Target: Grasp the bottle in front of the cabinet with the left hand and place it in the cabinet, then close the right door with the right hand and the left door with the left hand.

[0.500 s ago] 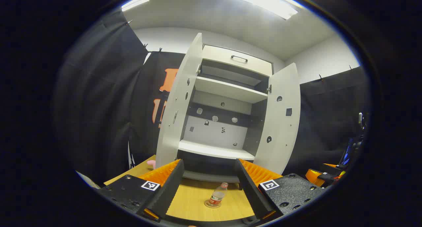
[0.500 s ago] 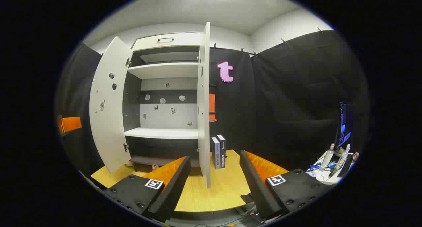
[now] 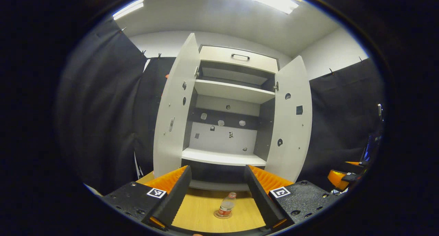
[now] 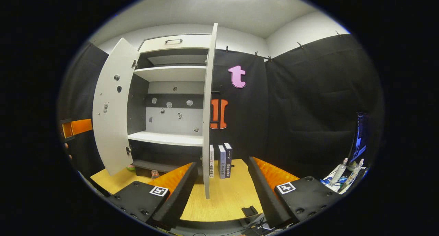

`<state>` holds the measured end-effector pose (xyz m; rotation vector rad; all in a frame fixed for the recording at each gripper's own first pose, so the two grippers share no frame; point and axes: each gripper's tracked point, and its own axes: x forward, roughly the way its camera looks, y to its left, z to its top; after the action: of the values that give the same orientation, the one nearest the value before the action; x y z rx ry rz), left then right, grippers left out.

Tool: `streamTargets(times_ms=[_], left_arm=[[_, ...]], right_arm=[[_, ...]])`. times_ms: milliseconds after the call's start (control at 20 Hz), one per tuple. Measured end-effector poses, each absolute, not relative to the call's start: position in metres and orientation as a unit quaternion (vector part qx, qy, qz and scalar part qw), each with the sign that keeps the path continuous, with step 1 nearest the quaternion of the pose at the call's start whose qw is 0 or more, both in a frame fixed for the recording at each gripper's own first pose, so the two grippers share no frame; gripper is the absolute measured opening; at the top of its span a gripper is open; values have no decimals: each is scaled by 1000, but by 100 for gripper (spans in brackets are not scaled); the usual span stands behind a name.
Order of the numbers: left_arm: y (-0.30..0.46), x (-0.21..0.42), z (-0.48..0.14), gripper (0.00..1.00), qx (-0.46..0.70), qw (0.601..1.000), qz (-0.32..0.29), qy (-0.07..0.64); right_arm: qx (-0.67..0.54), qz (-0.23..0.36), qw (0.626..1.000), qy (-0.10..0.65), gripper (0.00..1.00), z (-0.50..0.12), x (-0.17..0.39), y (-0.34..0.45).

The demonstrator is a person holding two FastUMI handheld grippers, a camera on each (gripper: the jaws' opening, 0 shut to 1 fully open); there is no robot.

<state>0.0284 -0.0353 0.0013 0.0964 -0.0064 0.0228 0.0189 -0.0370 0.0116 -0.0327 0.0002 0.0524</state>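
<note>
my left tool (image 3: 217,198) wide open, nothing gripped. bottle (image 3: 227,205) upright on desk (image 3: 202,212) between its fingers, just ahead, near cabinet (image 3: 226,119) base. right tool (image 4: 221,191) open too, facing right door (image 4: 207,109) edge. both doors open.

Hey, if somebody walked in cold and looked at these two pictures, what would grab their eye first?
The tall white cabinet at the back of the wooden table, with its left door and right door both swung wide open. Next, the small bottle standing upright on the table in front of it, framed between the open left gripper fingers. A few upright books stand beside the right door's edge.
</note>
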Motion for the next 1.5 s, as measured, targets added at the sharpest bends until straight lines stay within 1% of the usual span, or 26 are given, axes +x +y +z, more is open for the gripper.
streamTargets(times_ms=[300, 350, 400, 450, 500, 650, 900, 1150, 1350, 1450, 1500], left_arm=[[-48, 41, 6, 95, 57, 997, 44, -20], [-48, 43, 4, 95, 61, 997, 48, -19], [-48, 45, 1, 92, 63, 997, 52, -15], [-49, 47, -2, 92, 63, 997, 53, -10], [-49, 50, -5, 95, 62, 997, 52, -6], [-41, 63, -10, 95, 57, 997, 52, 2], [-25, 93, -21, 94, 34, 999, 40, 10], [-15, 114, -38, 94, 19, 999, 10, 24], [-15, 126, -42, 95, 30, 999, -2, 28], [-16, 128, -48, 95, 28, 999, 2, 35], [-23, 131, -54, 95, 24, 999, -9, 39]], right_arm=[[-12, 59, 998, 8, 99, 12, 37, -52], [-12, 61, 998, 10, 99, 12, 42, -53], [-12, 62, 998, 14, 99, 10, 46, -54], [-12, 64, 998, 18, 99, 7, 51, -53], [-11, 67, 997, 21, 99, 5, 56, -50], [-9, 67, 998, 17, 99, 6, 73, -43], [-7, 45, 999, 7, 98, 8, 96, -30], [-2, 23, 1000, 4, 98, 0, 106, -8], [-3, 19, 1000, 9, 99, 2, 108, 1], [-5, 20, 1000, 13, 99, 5, 113, 4], [-5, 21, 1000, 14, 98, 7, 114, 4]])
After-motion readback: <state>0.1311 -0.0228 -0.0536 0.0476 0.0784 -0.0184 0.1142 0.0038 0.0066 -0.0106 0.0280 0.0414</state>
